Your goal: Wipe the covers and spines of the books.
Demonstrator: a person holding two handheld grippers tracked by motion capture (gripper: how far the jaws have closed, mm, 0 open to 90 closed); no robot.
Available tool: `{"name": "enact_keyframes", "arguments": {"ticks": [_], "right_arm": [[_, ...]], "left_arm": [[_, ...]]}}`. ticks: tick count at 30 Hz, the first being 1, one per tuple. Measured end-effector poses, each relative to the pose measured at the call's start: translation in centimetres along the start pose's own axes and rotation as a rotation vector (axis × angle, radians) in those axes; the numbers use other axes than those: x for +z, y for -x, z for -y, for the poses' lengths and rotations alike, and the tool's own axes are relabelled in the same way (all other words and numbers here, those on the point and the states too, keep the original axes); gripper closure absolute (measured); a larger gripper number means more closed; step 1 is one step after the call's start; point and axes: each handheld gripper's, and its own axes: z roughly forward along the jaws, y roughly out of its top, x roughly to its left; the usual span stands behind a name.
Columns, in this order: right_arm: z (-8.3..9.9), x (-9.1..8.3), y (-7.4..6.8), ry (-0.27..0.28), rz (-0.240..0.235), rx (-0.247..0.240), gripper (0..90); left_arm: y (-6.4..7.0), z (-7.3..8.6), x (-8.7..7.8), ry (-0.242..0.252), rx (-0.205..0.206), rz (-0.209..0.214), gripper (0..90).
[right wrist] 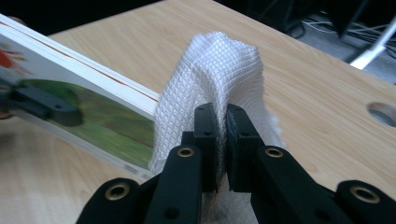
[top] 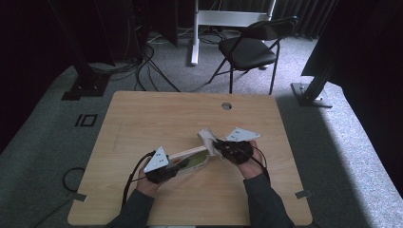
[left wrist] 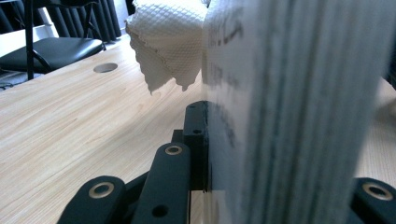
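The book (top: 190,157) is being held on edge above the middle of the bench (top: 142,123), its near end between the fingers of the left gripper (top: 177,167). In the left gripper view those fingers (left wrist: 194,140) are pressing against the cover, with the page block (left wrist: 299,112) standing between them, so I am reading them as clamped on the book.

I am holding a white paper towel (right wrist: 210,79) in the right gripper (right wrist: 222,149); its fingers (right wrist: 205,140) are pressed together on a fold of the towel. In the high view the towel (top: 207,137) is sitting at the far end of the book, and in the right gripper view it is draping against the book's white edge (right wrist: 93,74) and the green cover (right wrist: 116,126).

My judgement: I am wiping the book. Both grasps are established and the towel is in contact at one end. The stretch of cover and edge toward the left gripper is still waiting for the towel. I cannot tell from the pictures how clean any part is.
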Motion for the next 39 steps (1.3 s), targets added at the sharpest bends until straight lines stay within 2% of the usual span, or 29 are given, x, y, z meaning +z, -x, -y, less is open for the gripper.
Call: {"name": "enact_keyframes", "arguments": {"ticks": [7,10,13,17,24,30,39], "right_arm": [[0.4,-0.2,0.8,-0.017,0.052,0.028,84.9],[0.4,-0.4,1.1,-0.028,0.098,0.029,85.0],[0.5,-0.6,1.3,-0.024,0.106,0.033,85.0],[0.4,-0.7,0.9,-0.015,0.085,0.024,85.0],[-0.3,-0.5,-0.6,0.004,0.014,-0.014,84.9],[-0.8,-0.2,-1.7,0.002,-0.003,-0.042,84.9],[-1.2,-0.1,-2.5,0.006,-0.048,-0.056,85.0]], "left_arm": [[-0.1,0.0,-0.1,0.006,0.001,0.002,78.2],[-0.1,0.0,-0.2,0.01,-0.003,0.001,78.1],[-0.1,0.0,-0.2,0.01,-0.004,-0.001,78.1],[-0.1,0.0,0.0,0.006,0.0,-0.002,78.2],[0.0,0.1,0.1,-0.001,0.005,-0.001,78.1],[-0.1,0.1,0.1,0.0,-0.001,-0.006,78.1],[0.0,0.1,0.2,0.001,0.001,-0.009,78.1]]}}
